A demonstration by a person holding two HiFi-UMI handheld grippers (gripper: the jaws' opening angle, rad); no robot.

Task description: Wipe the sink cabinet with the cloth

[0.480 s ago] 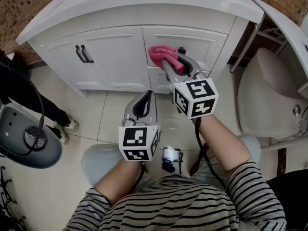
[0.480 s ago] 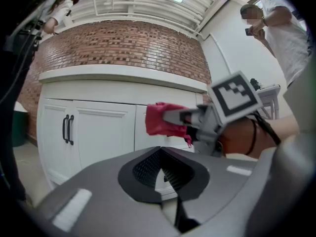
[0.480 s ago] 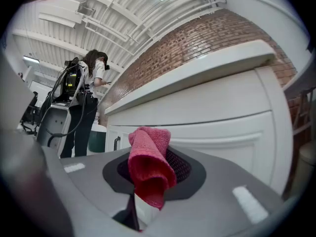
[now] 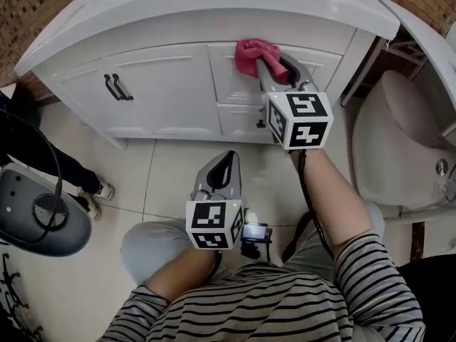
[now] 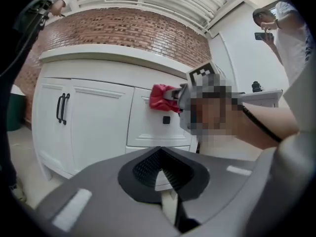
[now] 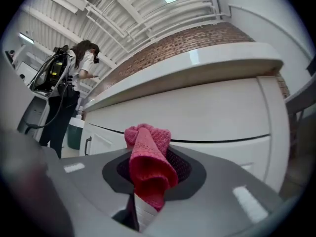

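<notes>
Head view: right gripper (image 4: 269, 64) clamps pink cloth (image 4: 251, 53) against sink cabinet (image 4: 164, 84) at 12 o'clock; left gripper (image 4: 229, 157) closed, empty; wiping looks unfinished.

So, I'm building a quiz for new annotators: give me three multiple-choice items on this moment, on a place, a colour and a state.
1. Where is the cloth?
A) on the floor
B) at the cabinet front, above a small knob
C) on the countertop
2. What colour are the door handles?
A) black
B) gold
C) white
3. The right gripper is:
A) open, empty
B) lying on the floor
C) shut on the cloth
Key: 1 B, the left gripper view shows it just above the knob; 2 A, dark bars on white doors; 3 C, its fingers pinch the pink fabric.
</notes>
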